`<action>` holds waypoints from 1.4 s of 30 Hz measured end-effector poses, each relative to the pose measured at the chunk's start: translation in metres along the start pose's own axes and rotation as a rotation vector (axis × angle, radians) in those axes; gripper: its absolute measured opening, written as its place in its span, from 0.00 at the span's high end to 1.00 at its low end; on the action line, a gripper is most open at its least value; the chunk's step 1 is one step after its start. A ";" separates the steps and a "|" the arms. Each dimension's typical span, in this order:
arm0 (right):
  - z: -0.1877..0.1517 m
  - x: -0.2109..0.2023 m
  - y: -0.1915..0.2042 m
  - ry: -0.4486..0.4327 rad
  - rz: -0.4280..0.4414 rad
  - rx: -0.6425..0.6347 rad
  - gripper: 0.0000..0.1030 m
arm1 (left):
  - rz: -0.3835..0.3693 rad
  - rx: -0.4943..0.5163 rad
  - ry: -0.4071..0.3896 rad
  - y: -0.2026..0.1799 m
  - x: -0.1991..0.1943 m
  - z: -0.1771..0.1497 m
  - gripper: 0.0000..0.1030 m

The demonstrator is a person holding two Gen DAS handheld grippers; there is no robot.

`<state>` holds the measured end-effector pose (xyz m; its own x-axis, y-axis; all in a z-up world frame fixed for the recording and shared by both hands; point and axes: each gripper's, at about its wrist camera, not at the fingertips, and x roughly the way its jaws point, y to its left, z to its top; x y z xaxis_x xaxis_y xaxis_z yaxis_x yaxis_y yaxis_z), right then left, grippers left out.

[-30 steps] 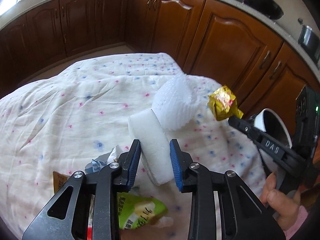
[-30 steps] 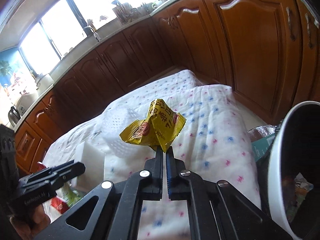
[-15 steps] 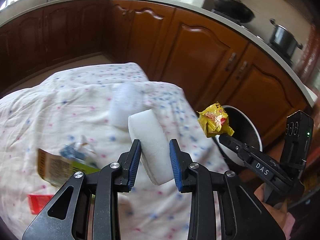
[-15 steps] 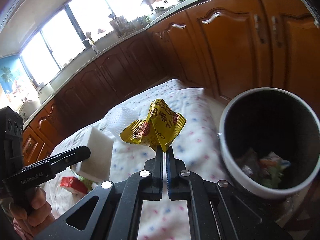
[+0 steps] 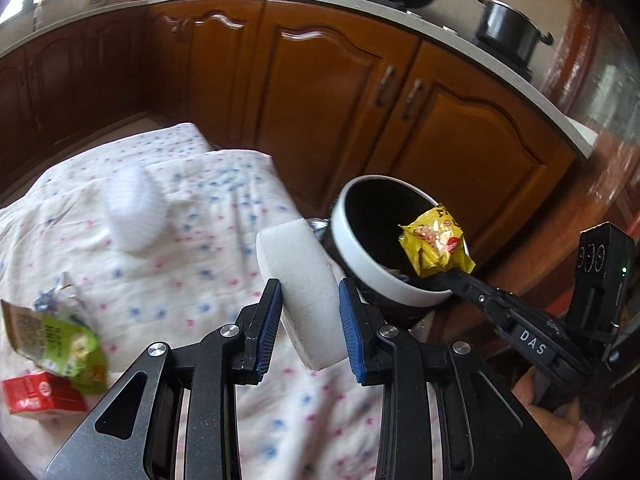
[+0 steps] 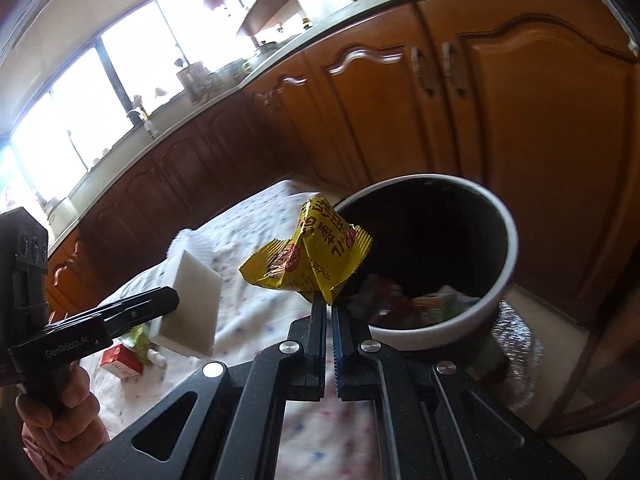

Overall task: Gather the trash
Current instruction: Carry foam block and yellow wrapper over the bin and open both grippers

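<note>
My left gripper (image 5: 308,300) is shut on a white foam block (image 5: 298,276), held in the air above the table's right edge. My right gripper (image 6: 327,300) is shut on a crumpled yellow wrapper (image 6: 312,256), which hangs at the near rim of a white bin with a dark inside (image 6: 498,296). In the left wrist view the wrapper (image 5: 434,246) sits over the bin (image 5: 368,268), with the right gripper (image 5: 446,276) to the right of the foam block. The bin holds several pieces of trash (image 6: 404,302).
On the floral tablecloth (image 5: 180,248) lie a white foam net (image 5: 134,216), a green and brown packet (image 5: 52,336), a red carton (image 5: 36,394) and a crumpled scrap (image 5: 60,294). Brown kitchen cabinets (image 5: 332,92) stand behind the bin. A hand (image 6: 56,408) holds the left gripper.
Both grippers have swung right from over the table toward the bin, carrying the foam block and the yellow wrapper. The wrapper now hangs over the bin's opening.
</note>
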<state>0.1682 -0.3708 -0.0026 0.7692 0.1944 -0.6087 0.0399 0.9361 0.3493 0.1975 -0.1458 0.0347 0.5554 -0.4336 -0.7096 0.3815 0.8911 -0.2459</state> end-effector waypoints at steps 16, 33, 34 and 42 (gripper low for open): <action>0.011 -0.003 -0.039 -0.012 -0.061 0.048 0.97 | -0.038 0.105 0.013 -0.066 0.036 0.033 0.73; 0.025 0.016 -0.059 0.019 -0.083 0.059 0.97 | -0.032 0.139 0.087 -0.087 0.093 0.053 0.73; 0.025 0.018 -0.059 0.024 -0.085 0.059 0.97 | -0.032 0.137 0.093 -0.087 0.096 0.054 0.73; 0.033 0.027 -0.071 0.049 -0.079 0.110 0.88 | -0.034 0.103 0.135 -0.087 0.115 0.056 0.67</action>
<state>0.2068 -0.4416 -0.0205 0.7288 0.1378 -0.6707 0.1710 0.9119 0.3731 0.2692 -0.2809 0.0118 0.4393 -0.4349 -0.7861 0.4755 0.8549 -0.2073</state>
